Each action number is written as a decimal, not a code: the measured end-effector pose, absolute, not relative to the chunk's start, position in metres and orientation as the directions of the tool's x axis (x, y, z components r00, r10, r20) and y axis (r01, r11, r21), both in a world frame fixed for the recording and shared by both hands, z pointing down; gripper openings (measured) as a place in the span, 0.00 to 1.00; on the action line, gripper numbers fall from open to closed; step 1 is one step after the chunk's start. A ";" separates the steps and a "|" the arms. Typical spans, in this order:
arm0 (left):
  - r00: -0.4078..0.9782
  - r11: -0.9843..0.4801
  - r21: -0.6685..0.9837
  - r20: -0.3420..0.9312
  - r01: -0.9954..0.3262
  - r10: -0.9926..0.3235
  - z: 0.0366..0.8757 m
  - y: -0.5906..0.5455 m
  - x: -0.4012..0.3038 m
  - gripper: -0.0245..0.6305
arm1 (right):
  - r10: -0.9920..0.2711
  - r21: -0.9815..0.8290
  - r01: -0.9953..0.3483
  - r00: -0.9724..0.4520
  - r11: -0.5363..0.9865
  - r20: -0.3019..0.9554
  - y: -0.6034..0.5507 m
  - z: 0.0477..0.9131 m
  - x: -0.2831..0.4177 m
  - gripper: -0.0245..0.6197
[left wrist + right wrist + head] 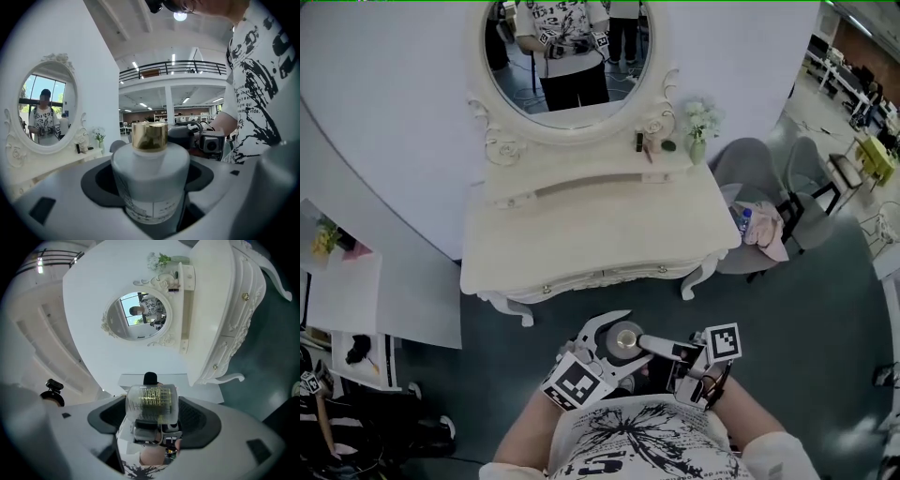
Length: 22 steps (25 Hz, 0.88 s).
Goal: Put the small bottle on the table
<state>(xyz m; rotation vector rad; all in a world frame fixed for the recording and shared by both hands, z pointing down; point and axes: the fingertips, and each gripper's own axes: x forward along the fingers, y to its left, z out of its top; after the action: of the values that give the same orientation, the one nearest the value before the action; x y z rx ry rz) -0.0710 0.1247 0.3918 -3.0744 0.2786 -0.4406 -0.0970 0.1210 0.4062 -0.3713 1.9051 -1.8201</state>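
The small bottle (626, 339) has a frosted body and a gold cap. It hangs close to my body, in front of the white dressing table (581, 234). My left gripper (611, 352) is shut on it, and in the left gripper view the bottle (151, 178) stands upright between the dark pads of that gripper (152, 190). My right gripper (649, 346) reaches in from the right and is shut on it too. In the right gripper view the bottle's (151, 404) clear base faces the camera between the pads of the right gripper (152, 423).
An oval mirror (567, 52) stands on the table's raised back shelf. A vase of flowers (698, 131) and small cosmetics (652, 145) are on that shelf's right end. Grey chairs (759, 178) with a pink cloth stand right of the table. A low white board (347, 291) lies at the left.
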 end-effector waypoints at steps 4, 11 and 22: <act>0.944 -0.983 -0.046 0.272 -0.180 -0.186 0.396 0.090 -0.061 0.58 | -0.497 -0.989 0.123 -0.856 0.077 -0.145 0.086 0.410 -0.087 0.59; 0.929 -0.968 -0.043 0.275 -0.247 -0.249 0.413 0.016 -0.021 0.58 | -0.448 -0.989 0.132 -0.881 0.070 -0.149 0.015 0.427 -0.047 0.59; 0.900 -0.935 -0.014 0.267 -0.355 -0.346 0.433 -0.121 0.055 0.58 | -0.332 -0.994 0.105 -0.937 0.037 -0.111 -0.119 0.447 0.029 0.59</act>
<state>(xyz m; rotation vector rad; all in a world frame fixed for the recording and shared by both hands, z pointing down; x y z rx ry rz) 0.0554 -0.1208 0.4326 -3.0957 0.5710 -0.4251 0.0295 -0.1190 0.4471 -0.2316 2.0088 -1.9705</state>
